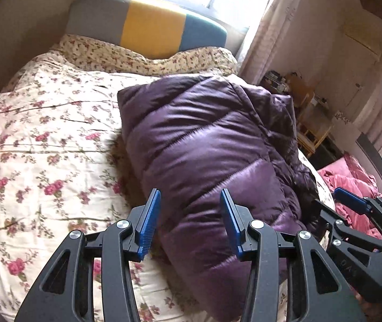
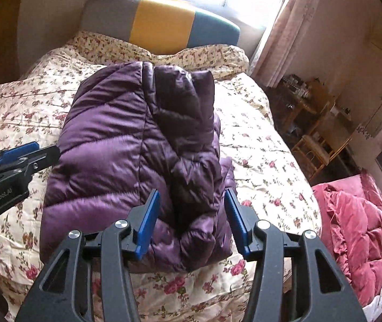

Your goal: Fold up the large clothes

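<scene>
Right wrist | purple jacket (image 2: pixel 137 161) folded, below right claw (image 2: pixel 192 222) | both claws gaping, empty

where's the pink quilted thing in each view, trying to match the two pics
Left wrist view: the pink quilted garment sits at the right edge, partly behind the right gripper.
Right wrist view: it lies at the lower right, off the bed's right side, unobstructed.
Shared landmark: the folded purple puffer jacket on the floral bedspread, left of the pink garment in both.
</scene>
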